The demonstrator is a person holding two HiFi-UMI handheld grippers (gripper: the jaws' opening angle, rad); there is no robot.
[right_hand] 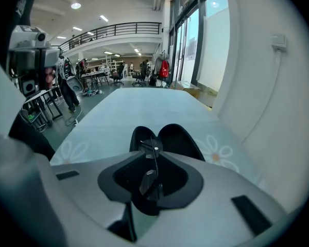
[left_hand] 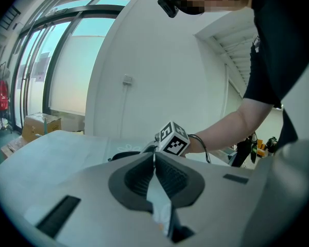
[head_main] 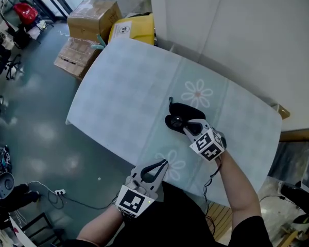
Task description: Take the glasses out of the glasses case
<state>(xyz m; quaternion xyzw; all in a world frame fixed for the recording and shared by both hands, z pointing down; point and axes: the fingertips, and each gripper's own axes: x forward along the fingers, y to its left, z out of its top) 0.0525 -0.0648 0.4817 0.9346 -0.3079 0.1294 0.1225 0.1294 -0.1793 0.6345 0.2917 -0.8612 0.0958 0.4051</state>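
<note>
The black glasses case lies open near the middle of the table, its two halves spread apart. Dark glasses sit at the case's near edge. My right gripper is shut on a thin dark part of the glasses, just in front of the open case. My left gripper hovers over the table's near edge, shut with nothing in it, a short way from the case. From the left gripper view, the right gripper's marker cube hides most of the case.
The table wears a pale blue cloth with flower prints. Cardboard boxes and a yellow bin stand on the floor past the far corner. A white wall runs along the table's right side. Cables lie on the floor at lower left.
</note>
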